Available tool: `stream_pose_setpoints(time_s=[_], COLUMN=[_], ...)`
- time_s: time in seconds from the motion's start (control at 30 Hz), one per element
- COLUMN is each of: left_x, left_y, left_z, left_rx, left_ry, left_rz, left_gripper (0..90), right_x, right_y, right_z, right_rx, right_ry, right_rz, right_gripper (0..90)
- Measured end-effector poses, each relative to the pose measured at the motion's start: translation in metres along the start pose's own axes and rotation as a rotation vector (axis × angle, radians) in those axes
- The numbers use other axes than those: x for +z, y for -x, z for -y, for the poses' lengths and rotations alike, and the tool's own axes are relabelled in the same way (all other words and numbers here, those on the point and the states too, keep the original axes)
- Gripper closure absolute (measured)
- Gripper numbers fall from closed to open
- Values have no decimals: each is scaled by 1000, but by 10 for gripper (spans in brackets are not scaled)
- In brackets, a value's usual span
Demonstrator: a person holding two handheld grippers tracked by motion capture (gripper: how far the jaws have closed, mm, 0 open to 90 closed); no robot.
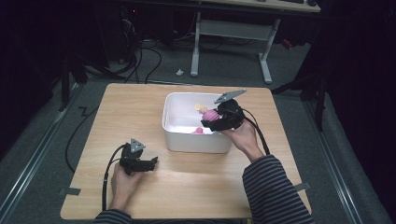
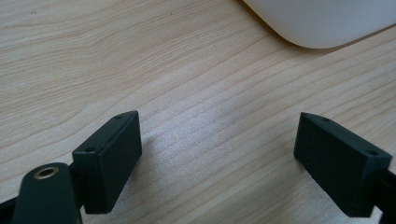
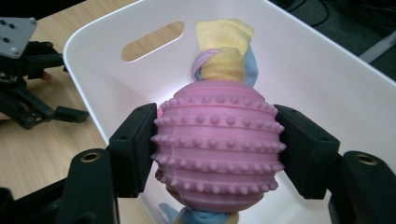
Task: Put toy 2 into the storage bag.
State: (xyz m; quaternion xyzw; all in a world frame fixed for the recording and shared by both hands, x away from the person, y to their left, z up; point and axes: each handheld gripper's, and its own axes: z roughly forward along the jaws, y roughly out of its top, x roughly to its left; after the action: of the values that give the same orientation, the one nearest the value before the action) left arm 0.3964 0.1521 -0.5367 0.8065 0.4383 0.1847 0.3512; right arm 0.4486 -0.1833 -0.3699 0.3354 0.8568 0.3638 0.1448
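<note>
Pink ball toy hanging over the white bin

Right claw (image 3: 217, 156) is clamped on a pink knobbly ball (image 3: 218, 144), one jaw pressing each side, so it's a solid grip. Braided cloth in yellow, blue and lilac (image 3: 224, 56) sticks out of the ball's top, and a bit more pokes out below. From the high view, the ball sits above the white bin (image 1: 173, 112), near its right wall, with something else pink (image 1: 198, 130) lying on the bin floor. Left claw (image 2: 217, 161) rests low over the bare wooden counter (image 1: 135, 107), jaws spread wide with nothing between them, well apart from the bin's front left corner.
</note>
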Motion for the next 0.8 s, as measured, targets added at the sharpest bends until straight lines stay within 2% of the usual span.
stream_pose_setpoints(time_s=[0.3,0.8], left_x=[0,0], left_y=[0,0], left_z=[0,0], left_rx=[1,0], left_ry=[0,0], left_rz=[0,0], left_gripper=[153,152], right_x=[4,7], right_y=[-10,-14], right_z=[0,3], right_rx=[-16,-12], right_ry=[-13,-30], right_rz=[-33,-75], right_gripper=[344,341])
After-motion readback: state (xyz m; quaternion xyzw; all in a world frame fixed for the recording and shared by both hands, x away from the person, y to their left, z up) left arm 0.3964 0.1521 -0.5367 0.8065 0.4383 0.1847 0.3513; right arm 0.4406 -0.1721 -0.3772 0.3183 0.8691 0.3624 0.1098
